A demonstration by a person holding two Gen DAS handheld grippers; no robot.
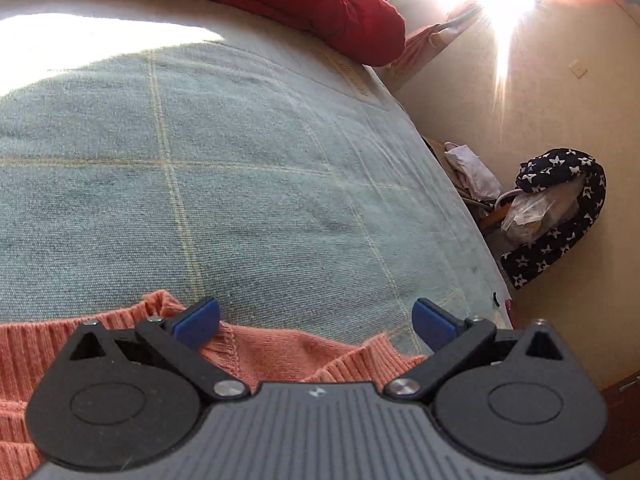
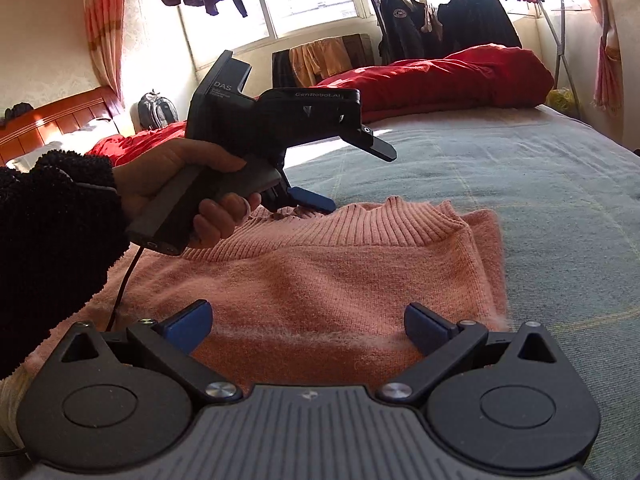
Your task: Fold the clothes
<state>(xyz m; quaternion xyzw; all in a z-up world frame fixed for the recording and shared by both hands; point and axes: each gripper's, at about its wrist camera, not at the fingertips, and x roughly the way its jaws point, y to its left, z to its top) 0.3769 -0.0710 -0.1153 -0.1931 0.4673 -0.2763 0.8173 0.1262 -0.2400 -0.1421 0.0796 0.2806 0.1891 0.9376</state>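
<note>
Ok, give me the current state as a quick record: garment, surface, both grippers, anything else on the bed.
garment: pink knit sweater, lying partly folded, ribbed neckline facing away
surface: blue-grey bedspread
left gripper: open, over the sweater's neckline edge, holding nothing
right gripper: open, above the sweater body, holding nothing
left hand: grips the left gripper's handle
other on bed: red quilt at the far side

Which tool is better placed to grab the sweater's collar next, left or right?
Left. The left tool, open, sits right at the pink sweater's ribbed collar; the right tool, also open, hovers farther back over the body.
</note>
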